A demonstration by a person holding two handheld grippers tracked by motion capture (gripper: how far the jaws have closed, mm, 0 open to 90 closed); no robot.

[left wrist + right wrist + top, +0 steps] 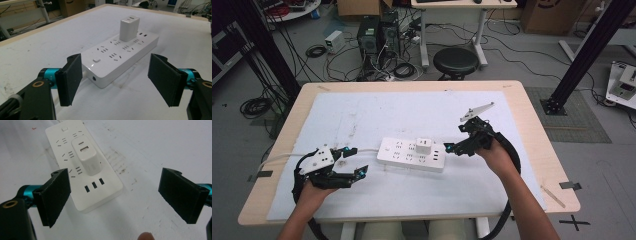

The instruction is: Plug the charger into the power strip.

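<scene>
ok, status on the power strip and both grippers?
Left gripper open, off the strip's cable end. Right gripper open, empty, off the far end. White charger plugged into power strip, flat on the mat. Nothing in the way.

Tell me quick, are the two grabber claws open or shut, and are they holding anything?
Left gripper: open, holding nothing, near the cable end of the power strip.
Right gripper: open, holding nothing, by the strip's other end; the charger stays plugged in.
</scene>
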